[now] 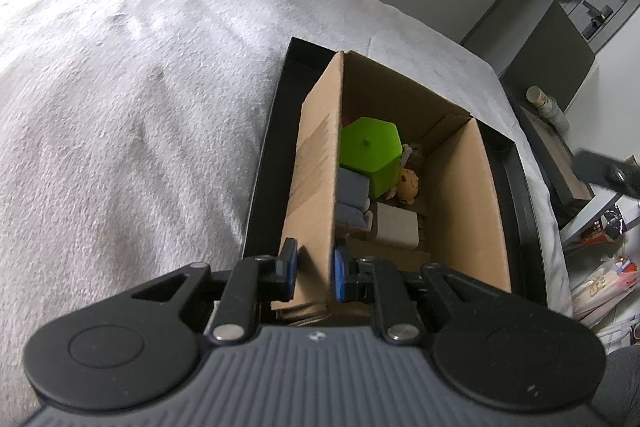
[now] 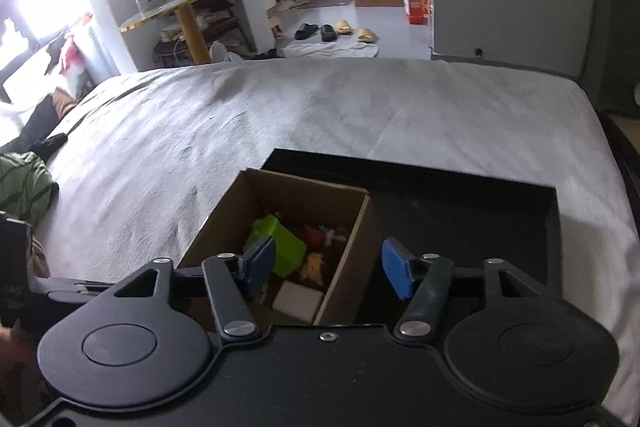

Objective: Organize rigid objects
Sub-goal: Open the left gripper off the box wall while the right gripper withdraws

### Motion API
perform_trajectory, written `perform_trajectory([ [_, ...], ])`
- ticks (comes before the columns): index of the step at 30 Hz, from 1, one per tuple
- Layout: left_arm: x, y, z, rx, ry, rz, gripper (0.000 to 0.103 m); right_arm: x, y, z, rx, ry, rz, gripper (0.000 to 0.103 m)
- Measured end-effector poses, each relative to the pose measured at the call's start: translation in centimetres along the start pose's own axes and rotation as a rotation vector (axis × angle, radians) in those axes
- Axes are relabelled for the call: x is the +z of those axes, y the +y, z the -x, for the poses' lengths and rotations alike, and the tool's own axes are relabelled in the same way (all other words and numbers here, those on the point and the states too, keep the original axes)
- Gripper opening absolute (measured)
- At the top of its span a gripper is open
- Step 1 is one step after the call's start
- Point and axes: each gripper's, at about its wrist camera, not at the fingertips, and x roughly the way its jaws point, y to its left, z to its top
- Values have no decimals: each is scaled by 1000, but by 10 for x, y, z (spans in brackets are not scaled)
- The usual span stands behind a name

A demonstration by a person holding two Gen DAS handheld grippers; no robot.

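Two grippers in our hands. Left gripper (image 1: 314, 269): jaws clamped on near left wall of the cardboard box (image 1: 316, 187), which sits in a black tray (image 1: 264, 163) on the bed (image 1: 120, 87). Right gripper (image 2: 326, 269): jaws apart, nothing gripped, above box's right wall. Inside: green hexagonal container (image 1: 370, 151), white block (image 1: 398, 225), small toys.

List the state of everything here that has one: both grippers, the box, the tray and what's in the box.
Left gripper: shut on the cardboard box wall.
Right gripper: open, holding nothing.
Cardboard box: open-topped, upright, sitting in the tray.
Black tray: flat on the bed, otherwise bare.
Green container: inside the box.
White block: inside the box.
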Motion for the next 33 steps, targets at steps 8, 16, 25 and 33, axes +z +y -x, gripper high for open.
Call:
perform_trajectory([
  [8, 7, -5, 10, 30, 22, 2, 17, -21, -11, 19, 5, 7, -62, 75],
  [16, 8, -21, 29, 77, 22, -49, 17, -33, -19, 35, -5, 5, -119, 86],
  [25, 18, -33, 63, 76, -5, -78, 22, -42, -27, 56, -33, -5, -192, 96],
  [33, 15, -51, 97, 67, -45, -103, 56, -46, -26, 82, -56, -40, -215, 103],
])
